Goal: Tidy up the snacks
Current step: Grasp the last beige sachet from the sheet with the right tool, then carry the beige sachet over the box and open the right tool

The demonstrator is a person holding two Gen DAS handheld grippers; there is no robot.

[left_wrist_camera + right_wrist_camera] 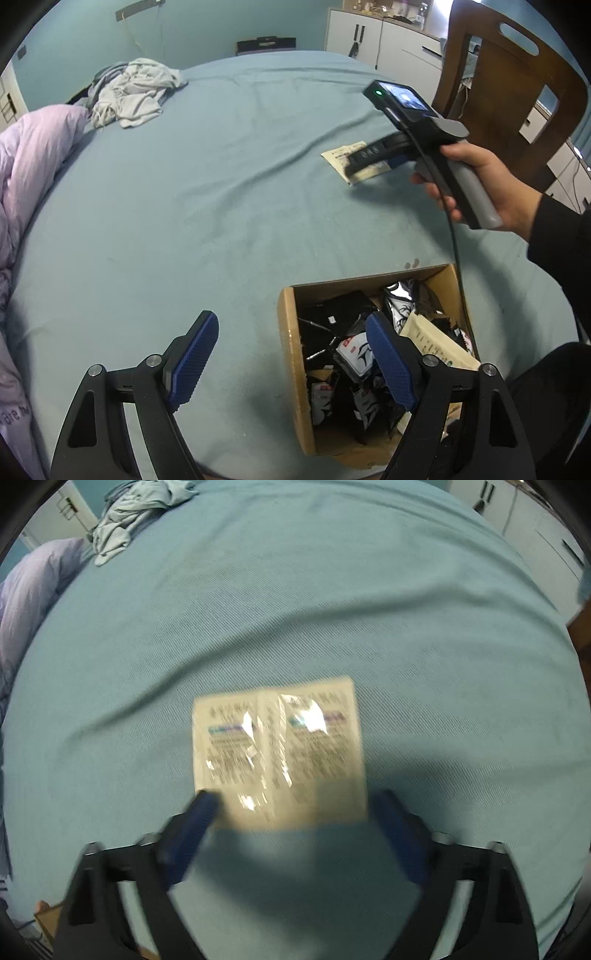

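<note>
A cream snack packet (277, 749) with printed text lies flat on the teal bed sheet (295, 609). My right gripper (293, 801) hangs just above the packet's near edge, jaws wide on either side of it and not pressing it. In the left wrist view a hand holds that right gripper (373, 155) over the same packet (341, 155). My left gripper (291, 325) is open and holds nothing; it hovers over the left wall of an open cardboard box (291, 369). Inside are several black-and-white snack packs (354, 354) and another cream packet (432, 343).
A heap of grey clothes (133, 92) lies at the far left of the bed, and a pink duvet (33, 155) runs along its left side. A wooden chair (517, 92) stands at the right edge, with white cabinets (388, 40) behind.
</note>
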